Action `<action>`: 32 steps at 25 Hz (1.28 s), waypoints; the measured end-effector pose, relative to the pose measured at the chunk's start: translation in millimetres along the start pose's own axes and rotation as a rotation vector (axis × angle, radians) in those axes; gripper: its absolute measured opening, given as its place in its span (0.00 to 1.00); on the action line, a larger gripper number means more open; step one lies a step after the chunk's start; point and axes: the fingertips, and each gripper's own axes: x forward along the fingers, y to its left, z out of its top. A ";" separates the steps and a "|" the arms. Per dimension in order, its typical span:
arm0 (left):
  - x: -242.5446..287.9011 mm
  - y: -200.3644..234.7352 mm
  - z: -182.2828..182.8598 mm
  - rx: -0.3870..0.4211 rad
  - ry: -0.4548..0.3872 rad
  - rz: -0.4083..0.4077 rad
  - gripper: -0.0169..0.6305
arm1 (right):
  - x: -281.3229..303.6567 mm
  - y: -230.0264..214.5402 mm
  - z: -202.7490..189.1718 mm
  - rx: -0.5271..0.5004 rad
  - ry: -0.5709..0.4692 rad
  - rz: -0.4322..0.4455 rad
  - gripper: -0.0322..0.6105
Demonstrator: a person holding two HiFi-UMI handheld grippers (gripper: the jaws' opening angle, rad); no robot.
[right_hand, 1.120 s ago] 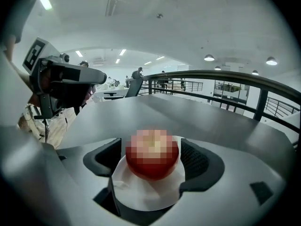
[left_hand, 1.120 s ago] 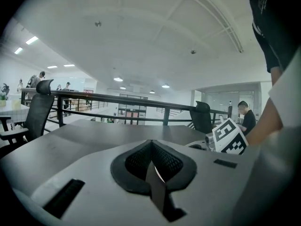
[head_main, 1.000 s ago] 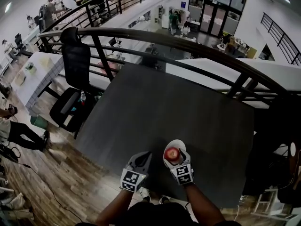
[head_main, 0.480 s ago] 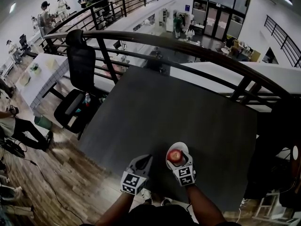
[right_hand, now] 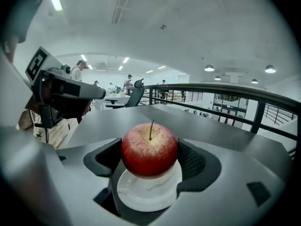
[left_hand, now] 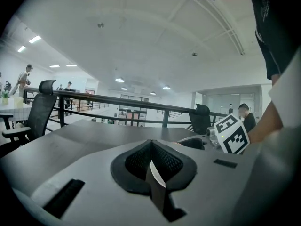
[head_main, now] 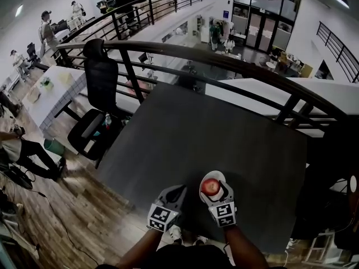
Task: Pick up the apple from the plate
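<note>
A red apple (right_hand: 149,149) with a thin stem sits between the two dark pads of my right gripper (right_hand: 150,161), which is shut on it. It hangs just over a small white plate (right_hand: 146,197); whether it still touches the plate I cannot tell. In the head view the apple (head_main: 211,186) and plate (head_main: 216,175) are near the front edge of the dark grey table (head_main: 224,133), with the right gripper (head_main: 213,190) round the apple. My left gripper (head_main: 175,191) lies just to its left, its pads (left_hand: 151,160) pressed together on nothing.
A curved black railing (head_main: 224,60) runs behind the table. A black office chair (head_main: 98,94) stands off the table's left side on a wooden floor. People are far off at desks on the left.
The head view has shifted a little. Both grippers hold the same places, and the right one stays shut on the apple over the plate.
</note>
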 end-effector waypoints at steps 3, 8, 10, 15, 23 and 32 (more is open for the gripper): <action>-0.4 -2.6 6.3 0.012 -0.009 -0.003 0.06 | -14.3 0.8 17.9 -0.008 -0.036 -0.004 0.63; -4.0 -7.1 20.2 0.030 -0.027 -0.007 0.06 | -42.1 1.2 54.0 -0.016 -0.109 -0.021 0.63; -6.3 -9.5 28.5 0.035 -0.039 -0.011 0.06 | -53.8 -0.2 71.3 -0.026 -0.148 -0.040 0.63; -10.9 -20.6 58.2 0.064 -0.090 -0.035 0.06 | -80.9 -5.0 113.3 -0.065 -0.265 -0.066 0.63; -13.6 -31.1 99.4 0.101 -0.145 -0.031 0.06 | -104.0 -11.0 140.2 -0.058 -0.318 -0.125 0.63; -11.4 -42.4 112.4 0.122 -0.166 -0.045 0.06 | -128.6 -19.8 154.9 -0.059 -0.399 -0.198 0.63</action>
